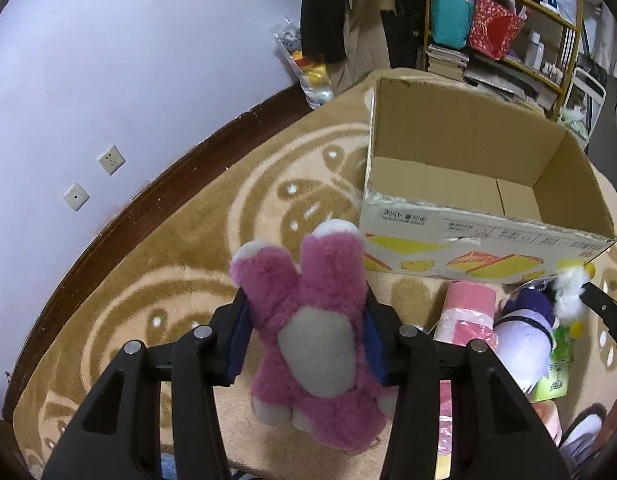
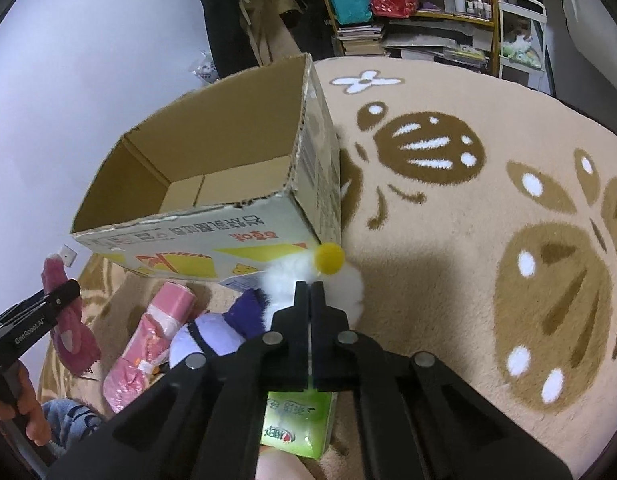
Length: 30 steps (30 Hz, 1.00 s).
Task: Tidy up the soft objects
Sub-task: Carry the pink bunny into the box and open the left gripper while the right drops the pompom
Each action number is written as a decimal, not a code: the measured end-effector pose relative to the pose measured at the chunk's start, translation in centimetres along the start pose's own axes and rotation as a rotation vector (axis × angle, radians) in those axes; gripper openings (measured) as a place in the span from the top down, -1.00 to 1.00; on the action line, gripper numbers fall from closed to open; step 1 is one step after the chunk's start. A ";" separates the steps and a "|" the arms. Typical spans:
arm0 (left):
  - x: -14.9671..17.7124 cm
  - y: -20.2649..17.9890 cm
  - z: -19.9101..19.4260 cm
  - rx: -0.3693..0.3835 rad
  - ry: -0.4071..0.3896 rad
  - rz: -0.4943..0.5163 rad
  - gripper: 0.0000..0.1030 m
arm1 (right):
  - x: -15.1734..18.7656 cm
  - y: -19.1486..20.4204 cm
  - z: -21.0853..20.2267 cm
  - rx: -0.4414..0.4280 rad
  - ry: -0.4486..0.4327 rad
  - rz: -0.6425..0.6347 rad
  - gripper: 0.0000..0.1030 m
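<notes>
Two grippers are in my view. On the left, my left gripper (image 1: 306, 316) squeezes the pink plush bear (image 1: 308, 320), lifted off the carpet (image 1: 156, 280) near the skirting board. Open carpet lies beside it. Ahead, the cardboard box (image 1: 480, 240) stands empty, top open. Rightward, my right gripper (image 2: 309, 286) is pressed together on the white fluff of a purple doll (image 2: 216, 332), above a green tissue pack (image 2: 296, 428). Shelves (image 1: 548, 12) crowd the room behind.

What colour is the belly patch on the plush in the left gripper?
Grey, on a pink plush bear; clearest in the left wrist view.
</notes>
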State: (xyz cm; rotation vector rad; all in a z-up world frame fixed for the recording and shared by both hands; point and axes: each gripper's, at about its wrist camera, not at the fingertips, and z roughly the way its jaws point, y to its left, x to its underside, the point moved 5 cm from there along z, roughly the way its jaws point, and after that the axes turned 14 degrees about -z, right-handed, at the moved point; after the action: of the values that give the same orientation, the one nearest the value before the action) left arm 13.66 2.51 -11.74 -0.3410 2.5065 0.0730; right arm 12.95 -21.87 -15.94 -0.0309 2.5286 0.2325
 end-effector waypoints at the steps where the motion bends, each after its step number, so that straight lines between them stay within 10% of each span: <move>1: 0.1 0.2 0.3 0.006 -0.003 -0.002 0.10 | 0.0 0.0 -0.2 0.001 -0.007 0.000 0.97; 30: -6.7 -1.9 -5.5 0.057 -0.274 0.081 0.10 | -6.9 4.9 -11.2 -0.026 -0.338 -0.140 0.98</move>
State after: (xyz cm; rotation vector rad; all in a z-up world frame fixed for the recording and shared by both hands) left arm 16.36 1.45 -3.31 -0.1909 2.2453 0.0747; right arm 12.03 -19.14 -2.20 -0.1642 2.1771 0.1964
